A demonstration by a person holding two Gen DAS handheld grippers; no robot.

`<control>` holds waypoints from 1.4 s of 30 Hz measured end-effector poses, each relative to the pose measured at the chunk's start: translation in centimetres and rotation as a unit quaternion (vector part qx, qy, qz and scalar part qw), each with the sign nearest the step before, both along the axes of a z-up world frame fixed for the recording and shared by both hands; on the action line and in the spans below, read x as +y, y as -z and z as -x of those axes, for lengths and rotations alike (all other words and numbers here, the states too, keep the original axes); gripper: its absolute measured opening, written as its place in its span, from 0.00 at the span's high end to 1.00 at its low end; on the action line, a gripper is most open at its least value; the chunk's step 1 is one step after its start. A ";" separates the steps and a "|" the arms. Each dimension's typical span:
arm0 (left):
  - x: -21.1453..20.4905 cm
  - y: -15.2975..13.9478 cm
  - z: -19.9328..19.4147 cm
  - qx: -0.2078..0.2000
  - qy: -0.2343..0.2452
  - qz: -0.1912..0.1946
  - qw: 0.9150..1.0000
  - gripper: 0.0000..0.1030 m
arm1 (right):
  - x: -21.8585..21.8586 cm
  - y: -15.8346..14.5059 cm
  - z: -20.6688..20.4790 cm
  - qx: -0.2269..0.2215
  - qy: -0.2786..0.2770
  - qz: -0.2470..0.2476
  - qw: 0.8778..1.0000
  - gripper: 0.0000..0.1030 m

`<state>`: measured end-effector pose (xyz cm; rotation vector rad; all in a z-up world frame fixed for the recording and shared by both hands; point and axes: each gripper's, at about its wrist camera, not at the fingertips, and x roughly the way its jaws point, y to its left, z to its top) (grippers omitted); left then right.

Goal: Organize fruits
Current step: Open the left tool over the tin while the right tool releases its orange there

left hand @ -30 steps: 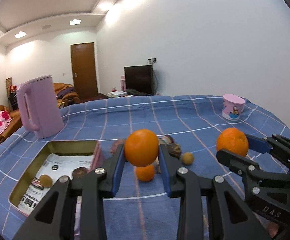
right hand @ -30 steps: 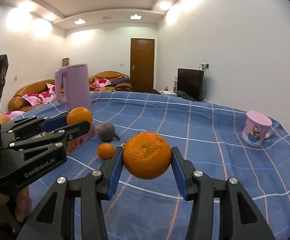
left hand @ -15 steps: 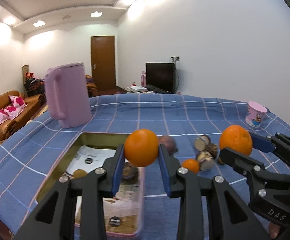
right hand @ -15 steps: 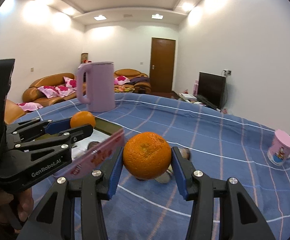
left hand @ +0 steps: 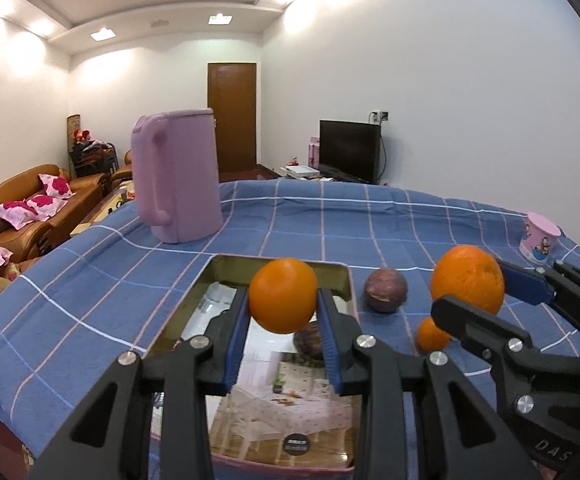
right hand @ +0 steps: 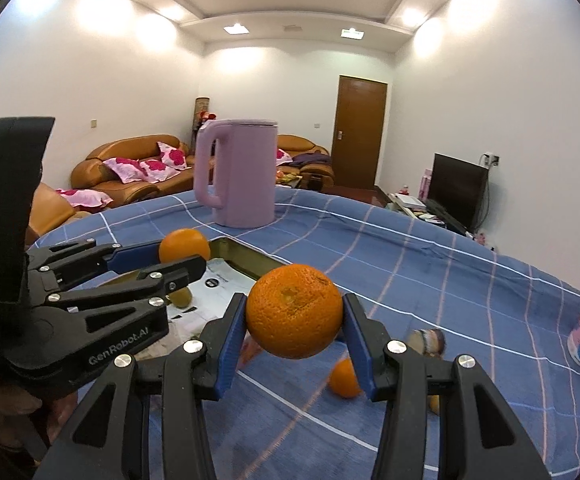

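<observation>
My left gripper (left hand: 282, 306) is shut on a smooth orange (left hand: 282, 294) and hangs above the open metal tin (left hand: 187, 308), whose floor is lined with printed paper. A dark round fruit (left hand: 308, 338) lies in the tin behind my fingers. My right gripper (right hand: 294, 320) is shut on a larger, rougher orange (right hand: 294, 311) above the blue cloth, just right of the tin (right hand: 245, 260). Each wrist view shows the other gripper: the right gripper (left hand: 470, 284) with its orange (left hand: 467, 278), the left gripper (right hand: 183, 254) with its orange (right hand: 183, 242).
On the checked cloth right of the tin lie a purple passion fruit (left hand: 385, 290), a small orange (left hand: 430, 334) and a cut fruit (right hand: 426, 338). A pink kettle (left hand: 175, 176) stands behind the tin. A pink cup (left hand: 538, 238) sits far right. A yellowish fruit (right hand: 181, 297) lies in the tin.
Both grippers have swung left across the table, each still holding its orange. The tin, earlier to the left, now lies under the left gripper, and the kettle looks nearer.
</observation>
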<state>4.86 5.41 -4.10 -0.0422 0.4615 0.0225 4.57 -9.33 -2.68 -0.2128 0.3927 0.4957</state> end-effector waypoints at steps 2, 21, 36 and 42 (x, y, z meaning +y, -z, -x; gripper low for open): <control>0.5 0.2 -0.2 0.003 -0.006 -0.001 1.000 0.66 | 0.6 0.0 -0.1 0.001 -0.005 0.003 1.000 0.52; 5.4 2.5 -1.9 0.054 -0.053 0.004 0.997 0.66 | 5.6 1.6 -2.3 0.040 -0.056 0.024 0.997 0.52; 5.9 3.6 -2.7 0.078 -0.051 0.002 0.996 0.66 | 7.4 3.9 -3.5 0.086 -0.071 0.053 0.992 0.52; 5.9 3.9 -2.7 0.085 -0.051 0.008 0.995 0.65 | 7.4 4.4 -3.8 0.097 -0.073 0.054 0.991 0.52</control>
